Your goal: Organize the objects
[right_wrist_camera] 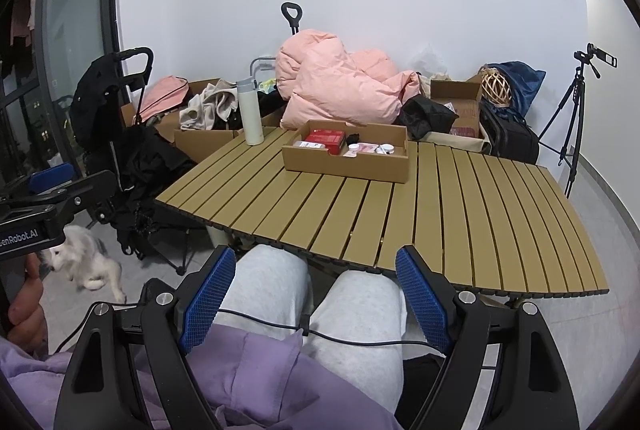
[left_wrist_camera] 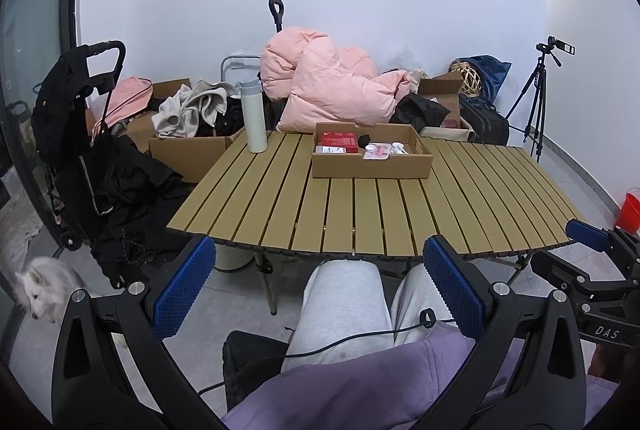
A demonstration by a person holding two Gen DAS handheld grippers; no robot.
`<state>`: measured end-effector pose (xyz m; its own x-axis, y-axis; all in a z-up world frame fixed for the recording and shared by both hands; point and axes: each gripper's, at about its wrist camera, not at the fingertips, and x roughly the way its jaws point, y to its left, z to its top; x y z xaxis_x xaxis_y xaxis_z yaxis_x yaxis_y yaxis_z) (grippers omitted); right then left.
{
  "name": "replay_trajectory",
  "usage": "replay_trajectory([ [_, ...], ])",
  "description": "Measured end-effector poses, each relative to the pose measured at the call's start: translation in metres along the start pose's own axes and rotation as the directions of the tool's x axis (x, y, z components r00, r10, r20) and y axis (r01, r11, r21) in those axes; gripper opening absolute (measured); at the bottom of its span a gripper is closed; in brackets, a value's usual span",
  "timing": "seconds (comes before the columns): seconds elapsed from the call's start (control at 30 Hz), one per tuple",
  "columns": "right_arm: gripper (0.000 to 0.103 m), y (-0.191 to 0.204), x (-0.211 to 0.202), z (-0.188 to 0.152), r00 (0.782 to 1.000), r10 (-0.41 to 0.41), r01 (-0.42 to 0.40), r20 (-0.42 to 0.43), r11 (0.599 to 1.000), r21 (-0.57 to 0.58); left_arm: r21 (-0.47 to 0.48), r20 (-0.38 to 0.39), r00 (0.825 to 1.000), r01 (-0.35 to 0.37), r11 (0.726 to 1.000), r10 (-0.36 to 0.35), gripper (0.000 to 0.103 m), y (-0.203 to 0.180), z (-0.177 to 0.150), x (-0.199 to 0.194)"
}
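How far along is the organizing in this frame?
Looks done: a red box and small items lie in the cardboard tray. In hand: nothing; left gripper and right gripper are open over the lap. Possibly left: white thermos, standing beside the tray.

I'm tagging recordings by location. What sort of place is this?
Probably a spare room at home, used for storage: a folding slatted table, a pink duvet heaped on cardboard boxes, and a white dog on the tiled floor.

A white dog [left_wrist_camera: 42, 286] stands on the floor beside a black stroller [left_wrist_camera: 80, 134]. A pink duvet [left_wrist_camera: 328, 82] is heaped behind the slatted table [left_wrist_camera: 360, 214]; a tripod [left_wrist_camera: 536, 102] stands by the wall.
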<state>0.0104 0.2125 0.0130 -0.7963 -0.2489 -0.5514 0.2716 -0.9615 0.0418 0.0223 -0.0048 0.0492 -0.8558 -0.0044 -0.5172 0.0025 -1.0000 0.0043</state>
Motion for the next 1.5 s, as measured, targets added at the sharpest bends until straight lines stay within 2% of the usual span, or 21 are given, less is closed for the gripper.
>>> replay_trajectory([
  [1.5, 0.086, -0.0069, 0.0050, 0.0002, 1.000, 0.006, -0.006, -0.023, 1.000, 0.011, 0.029, -0.015, 1.000, 0.004, 1.000, -0.004, 0.103, 0.0016, -0.0026, 0.0032],
])
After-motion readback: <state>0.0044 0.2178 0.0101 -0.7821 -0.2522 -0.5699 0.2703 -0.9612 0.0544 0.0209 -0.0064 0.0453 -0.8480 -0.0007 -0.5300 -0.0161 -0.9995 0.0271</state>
